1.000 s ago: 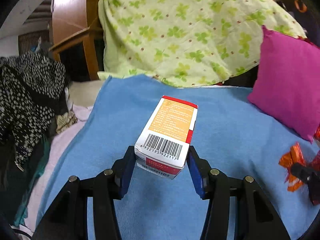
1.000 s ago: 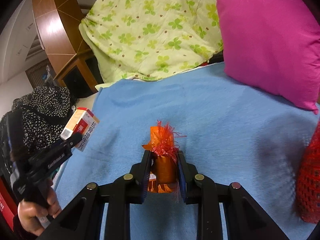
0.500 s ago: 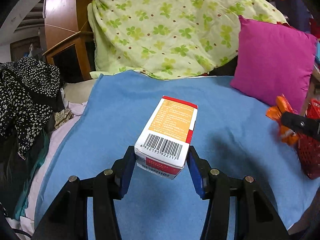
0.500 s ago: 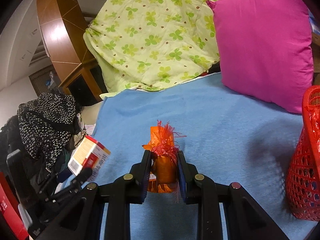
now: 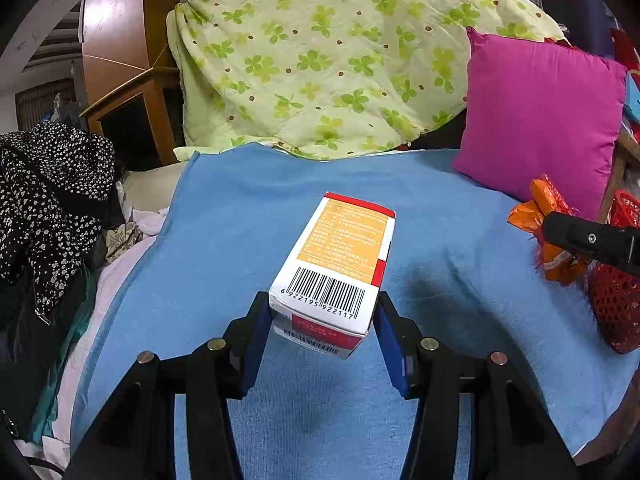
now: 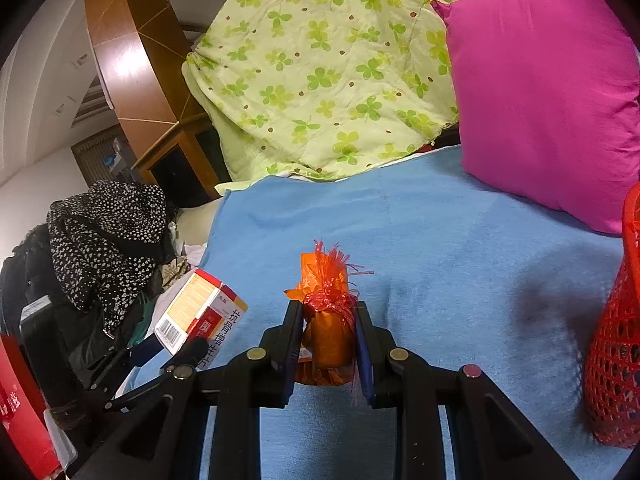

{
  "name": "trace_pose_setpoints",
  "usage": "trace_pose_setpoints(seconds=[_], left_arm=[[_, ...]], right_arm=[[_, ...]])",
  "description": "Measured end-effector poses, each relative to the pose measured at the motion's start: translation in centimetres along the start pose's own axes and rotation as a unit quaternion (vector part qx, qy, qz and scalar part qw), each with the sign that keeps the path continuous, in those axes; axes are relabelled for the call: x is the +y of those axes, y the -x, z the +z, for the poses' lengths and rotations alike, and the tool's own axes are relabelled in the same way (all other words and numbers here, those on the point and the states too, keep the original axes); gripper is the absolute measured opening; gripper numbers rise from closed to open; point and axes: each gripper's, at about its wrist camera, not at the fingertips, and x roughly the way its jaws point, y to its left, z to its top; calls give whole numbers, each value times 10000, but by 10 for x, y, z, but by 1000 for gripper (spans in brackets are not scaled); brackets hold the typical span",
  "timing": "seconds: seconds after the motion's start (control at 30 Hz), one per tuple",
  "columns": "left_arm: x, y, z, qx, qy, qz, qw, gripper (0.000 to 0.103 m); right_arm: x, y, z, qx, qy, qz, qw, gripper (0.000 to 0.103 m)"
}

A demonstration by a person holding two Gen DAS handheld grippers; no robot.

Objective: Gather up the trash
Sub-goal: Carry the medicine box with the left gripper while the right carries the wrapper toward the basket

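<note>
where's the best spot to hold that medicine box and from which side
Across its two long side faces near the barcode end, coming in from behind that end, as the left gripper does now. The box is long with flat parallel sides, so the pads sit flush.

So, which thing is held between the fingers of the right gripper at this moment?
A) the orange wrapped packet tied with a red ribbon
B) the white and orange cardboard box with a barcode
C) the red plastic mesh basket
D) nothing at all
A: in the right wrist view the right gripper is shut on the orange wrapped packet tied with a red ribbon, above the blue blanket.
</note>
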Motion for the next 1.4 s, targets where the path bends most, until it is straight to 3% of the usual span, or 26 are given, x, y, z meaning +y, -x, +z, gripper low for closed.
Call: trace_pose_setpoints(seconds=[0.47,0.73,1.4], left_arm=[[-20,28,-11,137,18,-28,9999,53],[-31,54,-3,-26,-178,-15,9998,53],[-76,99,26,-419,-478,-290,9976,53]], right_arm=[[-17,25,3,-132,-207,54,9997,27],[-21,45,-2,-302,-397,153,9986,27],[-57,134,7,-1309,-587,-60,9896,27]])
